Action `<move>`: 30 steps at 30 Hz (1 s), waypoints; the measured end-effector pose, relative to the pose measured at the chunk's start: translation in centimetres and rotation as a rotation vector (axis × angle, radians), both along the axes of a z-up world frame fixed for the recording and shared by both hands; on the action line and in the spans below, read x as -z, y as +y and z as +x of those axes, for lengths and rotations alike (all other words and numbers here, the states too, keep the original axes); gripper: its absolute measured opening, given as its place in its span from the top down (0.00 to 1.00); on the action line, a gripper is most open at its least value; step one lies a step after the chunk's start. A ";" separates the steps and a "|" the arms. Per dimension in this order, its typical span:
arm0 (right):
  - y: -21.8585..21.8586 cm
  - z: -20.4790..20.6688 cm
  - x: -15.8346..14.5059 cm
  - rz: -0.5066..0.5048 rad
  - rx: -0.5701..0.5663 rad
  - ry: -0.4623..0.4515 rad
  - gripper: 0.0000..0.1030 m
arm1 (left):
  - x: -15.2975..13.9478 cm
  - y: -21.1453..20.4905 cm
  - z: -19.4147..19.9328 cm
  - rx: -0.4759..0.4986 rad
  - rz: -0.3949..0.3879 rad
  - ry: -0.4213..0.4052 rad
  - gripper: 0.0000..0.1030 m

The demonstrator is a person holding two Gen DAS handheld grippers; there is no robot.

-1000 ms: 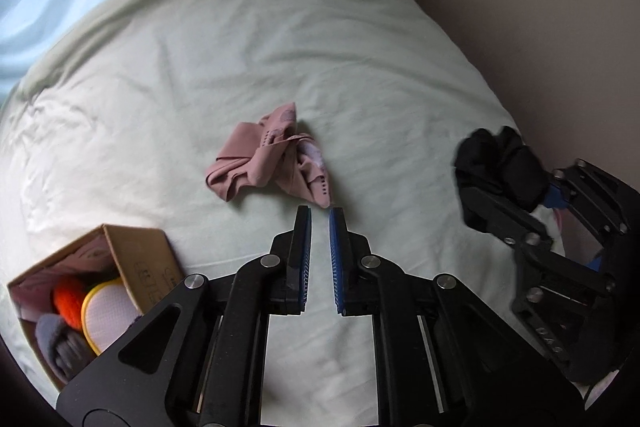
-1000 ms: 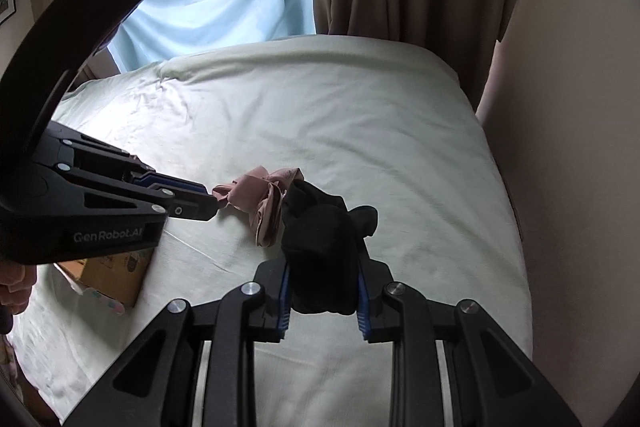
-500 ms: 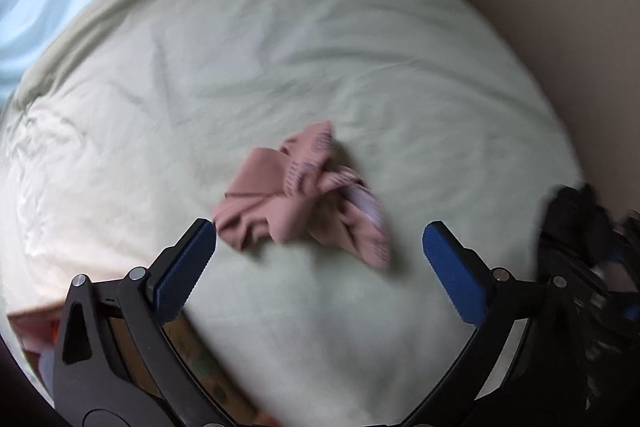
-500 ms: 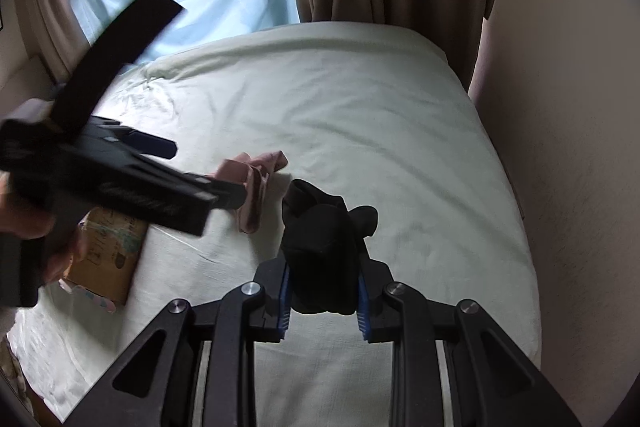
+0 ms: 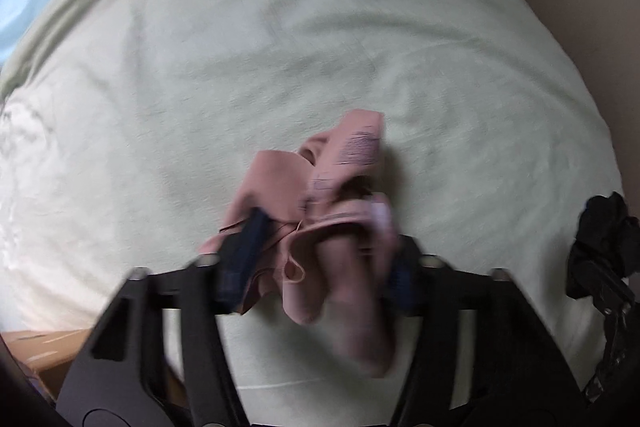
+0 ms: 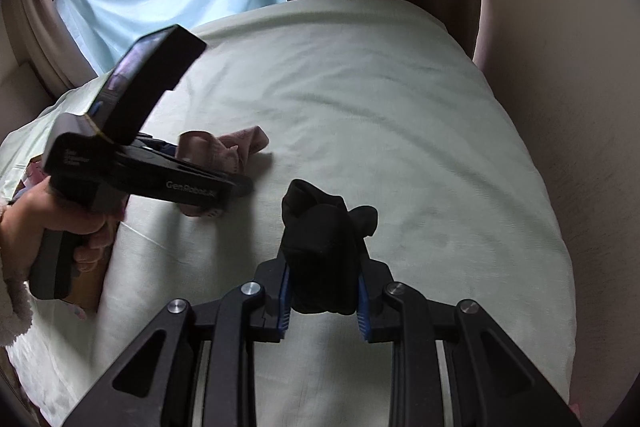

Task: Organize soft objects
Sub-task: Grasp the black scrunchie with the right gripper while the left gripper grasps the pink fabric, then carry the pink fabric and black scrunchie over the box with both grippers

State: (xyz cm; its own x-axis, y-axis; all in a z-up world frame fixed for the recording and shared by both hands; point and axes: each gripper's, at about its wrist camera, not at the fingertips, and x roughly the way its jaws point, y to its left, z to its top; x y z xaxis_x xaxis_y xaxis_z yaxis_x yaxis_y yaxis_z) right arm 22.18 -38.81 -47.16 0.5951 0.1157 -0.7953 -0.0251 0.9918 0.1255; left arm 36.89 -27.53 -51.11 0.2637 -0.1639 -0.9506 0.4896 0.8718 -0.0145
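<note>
The left tool (image 5: pixel 320 259) points steeply down, its jaws just closing in around pink fabric (image 5: pixel 320 211) — a hand (image 6: pixel 60 223) grips its handle. The right tool (image 6: pixel 323 301) tilts downward, clamped on a black bundle (image 6: pixel 320 247).

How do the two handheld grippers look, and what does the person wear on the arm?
Both grippers are black, with angular linkage arms, round silver pivot screws and blue pads on the fingers. The left gripper carries white "GenRobot.AI" lettering on its side and a boxy black block on top. The right gripper has ribbed blue pads. A fluffy pale sleeve covers the wrist.
</note>
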 end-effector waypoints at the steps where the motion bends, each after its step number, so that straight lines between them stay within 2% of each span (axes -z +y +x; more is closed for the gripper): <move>1: 0.0 0.1 0.1 0.001 0.000 0.000 0.77 | -0.1 0.2 0.0 -0.003 -0.004 0.004 0.71; 5: 0.2 0.3 0.0 0.004 0.001 -0.005 0.77 | -0.9 0.4 -0.1 -0.006 -0.009 -0.002 0.80; 11: 0.2 0.2 -1.7 0.000 0.008 -0.029 0.77 | -4.4 0.6 -0.9 -0.025 -0.049 -0.022 0.81; 16: 0.3 -0.1 -5.2 -0.010 0.014 -0.062 0.77 | -9.6 1.2 -2.4 -0.034 -0.092 -0.065 0.81; 20: 1.0 -0.7 -9.5 -0.017 0.016 -0.102 0.77 | -15.5 2.5 -3.8 -0.055 -0.131 -0.120 0.81; 25: 2.6 -1.6 -15.3 -0.025 0.005 -0.154 0.77 | -22.7 5.5 -6.5 -0.103 -0.184 -0.197 0.81; 30: 5.5 -2.3 -20.7 -0.025 -0.020 -0.189 0.77 | -28.2 10.5 -8.9 -0.184 -0.229 -0.258 0.81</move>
State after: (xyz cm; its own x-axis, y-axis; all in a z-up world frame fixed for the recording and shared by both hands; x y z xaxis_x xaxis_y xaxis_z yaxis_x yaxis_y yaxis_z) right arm 19.89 -33.29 -26.48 0.7321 0.1104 -0.6722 -0.0654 0.9936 0.0919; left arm 27.96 -17.06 -22.93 0.5336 -0.2922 -0.7936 0.3386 0.9337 -0.1161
